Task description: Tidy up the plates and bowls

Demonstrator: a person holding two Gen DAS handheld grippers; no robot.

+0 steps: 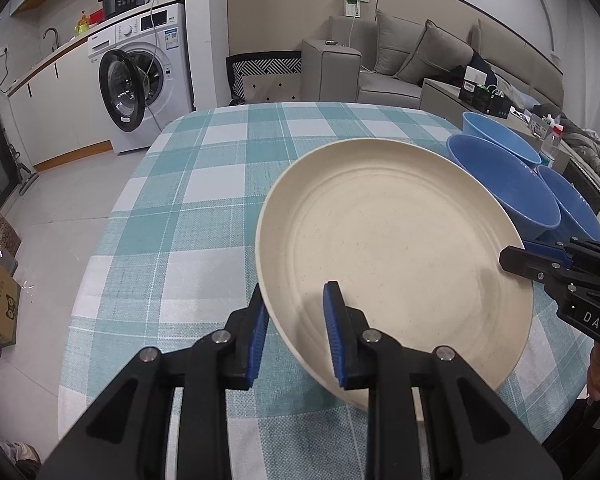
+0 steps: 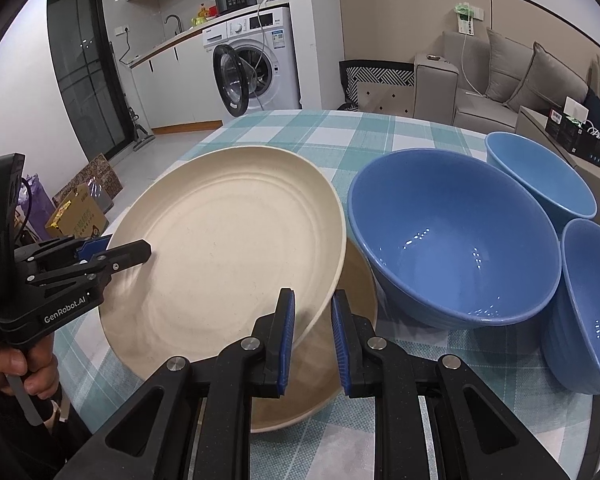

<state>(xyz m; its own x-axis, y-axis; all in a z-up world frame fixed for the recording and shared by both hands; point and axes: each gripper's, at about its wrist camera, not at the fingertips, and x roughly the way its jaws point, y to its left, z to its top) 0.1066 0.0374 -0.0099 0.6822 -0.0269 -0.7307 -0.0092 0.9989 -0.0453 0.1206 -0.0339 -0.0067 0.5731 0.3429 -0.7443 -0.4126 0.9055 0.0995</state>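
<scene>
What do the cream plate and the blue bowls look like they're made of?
The cream plate looks like matte plastic or wheat-straw composite: dull surface, faint dark specks, moulded rings, a thin rim. The blue bowls look glossy, either glazed ceramic or hard plastic: sharp light glints show inside. The pictures cannot settle which.

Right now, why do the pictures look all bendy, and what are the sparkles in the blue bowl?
Both wrist views use a fisheye lens: the walls curve and the corners go black. In the right wrist view the big blue bowl shows small white glints, reflected light. In the left wrist view the plate looks matte, with soft shadow.
</scene>
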